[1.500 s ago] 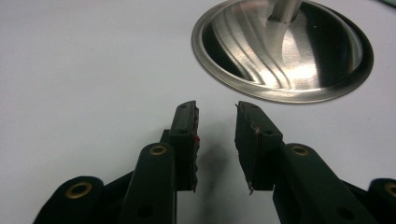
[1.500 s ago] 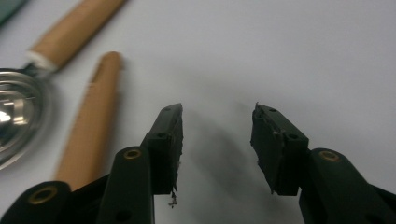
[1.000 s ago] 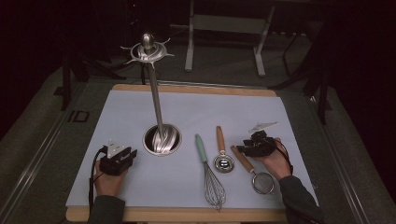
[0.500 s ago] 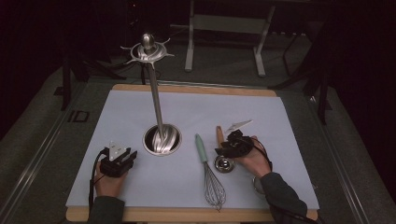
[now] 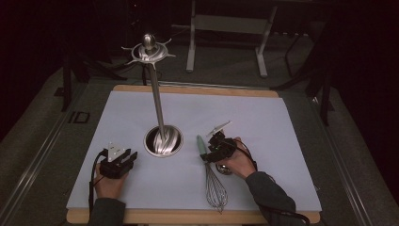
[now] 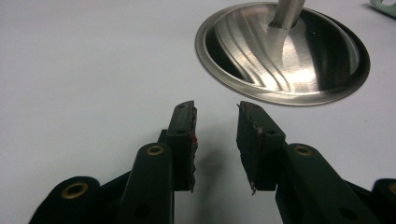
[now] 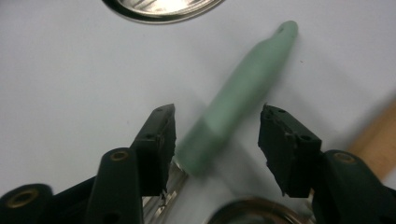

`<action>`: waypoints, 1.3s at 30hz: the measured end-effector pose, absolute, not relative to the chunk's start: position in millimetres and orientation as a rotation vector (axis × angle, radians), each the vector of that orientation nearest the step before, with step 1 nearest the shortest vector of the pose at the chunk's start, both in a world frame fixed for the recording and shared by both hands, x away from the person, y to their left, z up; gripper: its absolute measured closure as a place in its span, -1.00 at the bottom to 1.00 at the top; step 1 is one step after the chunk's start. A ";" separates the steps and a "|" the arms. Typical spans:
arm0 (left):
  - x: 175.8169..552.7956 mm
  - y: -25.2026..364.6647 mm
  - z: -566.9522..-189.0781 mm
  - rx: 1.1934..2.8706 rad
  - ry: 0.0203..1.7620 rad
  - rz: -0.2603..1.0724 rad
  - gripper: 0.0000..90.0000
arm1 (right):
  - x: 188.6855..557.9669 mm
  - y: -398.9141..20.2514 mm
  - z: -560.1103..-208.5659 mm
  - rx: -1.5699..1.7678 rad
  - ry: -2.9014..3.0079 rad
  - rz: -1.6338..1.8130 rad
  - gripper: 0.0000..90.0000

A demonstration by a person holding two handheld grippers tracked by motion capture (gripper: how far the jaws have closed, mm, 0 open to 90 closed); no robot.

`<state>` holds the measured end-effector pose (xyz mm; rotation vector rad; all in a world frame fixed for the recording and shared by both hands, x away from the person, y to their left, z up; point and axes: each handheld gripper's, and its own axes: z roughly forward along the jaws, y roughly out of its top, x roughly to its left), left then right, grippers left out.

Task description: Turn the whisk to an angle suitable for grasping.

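Right gripper (image 7: 217,135) has just spread its jaws wide, the whisk's green handle (image 7: 243,95) lying between them, unpinched.

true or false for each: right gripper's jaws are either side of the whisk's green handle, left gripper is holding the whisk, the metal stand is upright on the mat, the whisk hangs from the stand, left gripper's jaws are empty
1. The right gripper has its jaws either side of the whisk's green handle: true; the jaws have just been opening and do not press on it.
2. The left gripper holds the whisk: false; it hovers near the stand's round base.
3. The metal stand is upright on the white mat: true.
4. The whisk hangs from the stand: false; it lies flat on the mat.
5. The left gripper's jaws are empty: true.
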<state>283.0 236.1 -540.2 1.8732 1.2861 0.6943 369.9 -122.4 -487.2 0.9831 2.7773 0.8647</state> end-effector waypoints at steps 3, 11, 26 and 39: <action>282.7 236.5 -540.1 1.866 1.286 0.691 0.51 | 373.6 -112.7 -494.6 0.999 2.800 0.827 0.00; 282.6 237.2 -539.9 1.864 1.287 0.688 0.50 | 376.7 -104.8 -502.1 1.056 2.806 0.738 0.03; 282.3 237.1 -539.9 1.862 1.286 0.694 0.50 | 372.2 -100.8 -505.2 1.006 2.925 0.703 0.31; 282.2 237.0 -539.9 1.860 1.287 0.696 0.50 | 365.2 -88.1 -500.0 0.974 3.051 0.741 0.29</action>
